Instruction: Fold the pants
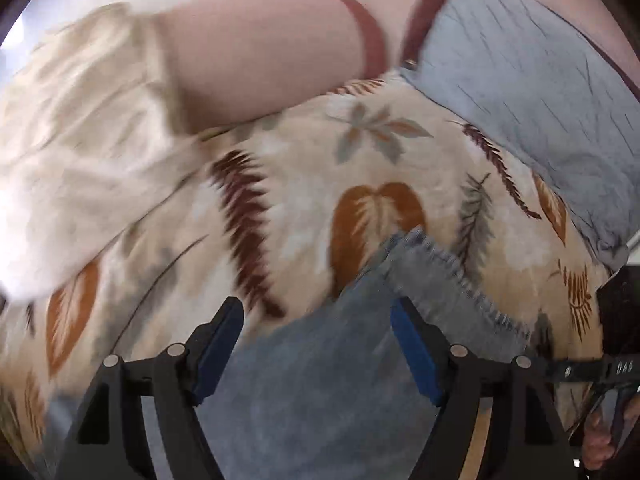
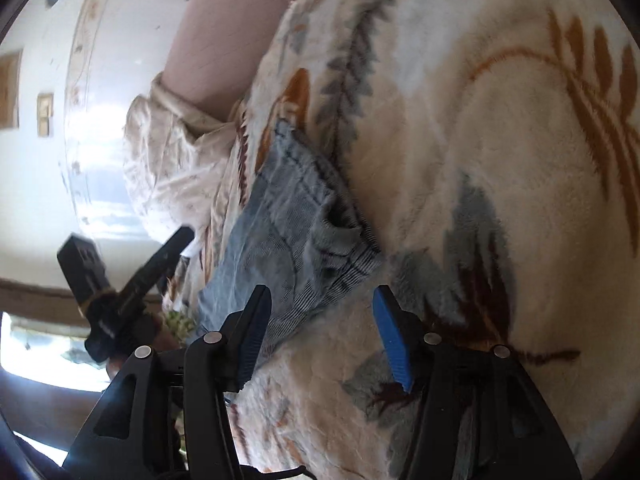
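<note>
On the leaf-patterned fleece blanket [image 2: 500,184], faded denim pants [image 2: 288,240] are lying folded small, their lower part running out of the left wrist frame. Both the left gripper [image 1: 318,344] and right gripper [image 2: 320,332] are hovering with jaws spread apart, holding nothing. Motion blur is smearing the cream pillow [image 1: 80,152] at the far edge.
</note>
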`<action>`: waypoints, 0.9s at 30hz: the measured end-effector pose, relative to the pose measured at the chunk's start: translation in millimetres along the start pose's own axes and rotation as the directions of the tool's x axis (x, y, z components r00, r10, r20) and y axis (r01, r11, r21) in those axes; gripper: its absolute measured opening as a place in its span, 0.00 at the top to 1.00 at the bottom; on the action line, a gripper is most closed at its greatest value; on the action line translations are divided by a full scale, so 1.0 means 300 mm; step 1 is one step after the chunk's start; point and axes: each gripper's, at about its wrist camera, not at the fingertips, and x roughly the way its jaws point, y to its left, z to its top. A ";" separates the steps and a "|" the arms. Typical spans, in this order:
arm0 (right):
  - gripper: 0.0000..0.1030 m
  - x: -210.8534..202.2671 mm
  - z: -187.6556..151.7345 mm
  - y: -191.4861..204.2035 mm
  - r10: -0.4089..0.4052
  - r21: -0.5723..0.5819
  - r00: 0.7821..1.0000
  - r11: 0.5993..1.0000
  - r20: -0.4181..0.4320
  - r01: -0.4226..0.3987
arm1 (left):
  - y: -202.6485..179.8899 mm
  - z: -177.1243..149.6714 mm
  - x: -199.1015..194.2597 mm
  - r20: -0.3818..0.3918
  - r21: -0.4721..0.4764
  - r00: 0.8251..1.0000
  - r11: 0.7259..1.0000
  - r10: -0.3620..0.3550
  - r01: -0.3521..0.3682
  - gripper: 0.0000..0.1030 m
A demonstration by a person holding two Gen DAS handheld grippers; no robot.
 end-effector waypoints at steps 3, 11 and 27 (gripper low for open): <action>0.46 0.022 0.001 -0.035 0.038 0.052 0.999 0.998 -0.009 -0.037 | -0.027 0.085 0.076 -0.051 0.028 0.994 0.994 -0.100 0.102 0.22; 0.43 0.038 0.012 -0.040 0.099 0.052 0.992 0.993 0.080 -0.103 | -0.061 0.168 0.258 -0.204 0.073 0.946 0.959 -0.254 0.273 0.20; 0.86 0.077 -0.001 -0.036 0.127 -0.095 0.991 0.988 0.045 -0.122 | -0.210 0.132 0.360 -0.265 0.228 0.899 0.883 -0.349 0.410 0.12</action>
